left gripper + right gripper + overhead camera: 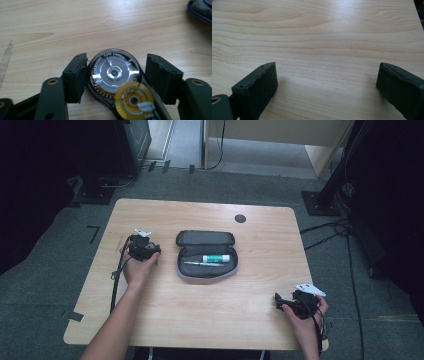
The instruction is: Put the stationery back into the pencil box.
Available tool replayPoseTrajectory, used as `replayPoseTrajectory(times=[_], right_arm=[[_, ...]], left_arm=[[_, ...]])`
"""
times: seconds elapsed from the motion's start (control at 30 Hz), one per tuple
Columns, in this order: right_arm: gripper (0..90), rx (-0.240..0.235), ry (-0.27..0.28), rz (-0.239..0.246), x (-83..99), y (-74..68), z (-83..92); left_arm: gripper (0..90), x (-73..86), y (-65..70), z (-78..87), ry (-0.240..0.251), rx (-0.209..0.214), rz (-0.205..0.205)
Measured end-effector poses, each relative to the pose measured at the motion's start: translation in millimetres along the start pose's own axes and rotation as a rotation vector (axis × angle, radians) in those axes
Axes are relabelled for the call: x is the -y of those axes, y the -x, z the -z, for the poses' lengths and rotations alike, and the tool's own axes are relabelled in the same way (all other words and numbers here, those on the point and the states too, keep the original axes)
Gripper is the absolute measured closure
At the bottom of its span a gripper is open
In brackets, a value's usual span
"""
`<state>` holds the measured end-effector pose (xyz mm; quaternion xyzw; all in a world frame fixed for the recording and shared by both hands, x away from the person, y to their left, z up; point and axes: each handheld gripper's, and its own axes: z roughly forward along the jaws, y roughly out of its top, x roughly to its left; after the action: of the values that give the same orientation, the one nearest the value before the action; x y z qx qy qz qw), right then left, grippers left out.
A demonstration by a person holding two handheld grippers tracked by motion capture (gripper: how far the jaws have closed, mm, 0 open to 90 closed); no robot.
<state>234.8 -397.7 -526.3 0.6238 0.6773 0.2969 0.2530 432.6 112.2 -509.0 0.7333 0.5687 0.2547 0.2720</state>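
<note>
Between my left gripper jaws lies a correction tape dispenser, flat on the table. Its shell is clear and dark-tinted, rounded at the far end. Under the shell I see a silvery reel with a bright hub, and white lettering curves along the rim above it. Nearer to me sits a smaller yellow wheel with a dark centre, and a pale grey ribbed part beside it. My one pad touches the dispenser's side; the other pad stands off with a gap of bare wood between, so the jaws are about it but not pinching it. No earlier look tells me more. The near end of the dispenser is cut off by the bottom edge, and the lettering is too small and glared over to read in full.

My right gripper has its jaws spread wide over bare wood grain, nothing between them.

From the high view, my left gripper sits at the table's left side, and the dispenser under it is hidden by the gripper and my hand. My right gripper rests near the front right corner. Farther off, in the middle of the table, an open grey pencil case holds a white and green tube and a thin pen; their print is too small to make out.
</note>
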Motion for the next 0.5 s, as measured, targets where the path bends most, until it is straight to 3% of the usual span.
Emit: replayPoseTrajectory(times=[0.2,0.37,0.5], right_arm=[[3.2,0.000,0.000,0.000,0.0,0.0,0.0],[3.2,0.000,0.000,0.001,0.0,0.0,0.0],[3.2,0.000,0.000,0.001,0.0,0.0,0.0]], left_arm=[[41.8,3.6,-0.4,2.2,0.016,0.049,-0.051],[42.2,6.9,-1.1,4.4,0.025,0.093,-0.054],[42.5,8.4,1.0,7.8,0.015,0.130,-0.094]])
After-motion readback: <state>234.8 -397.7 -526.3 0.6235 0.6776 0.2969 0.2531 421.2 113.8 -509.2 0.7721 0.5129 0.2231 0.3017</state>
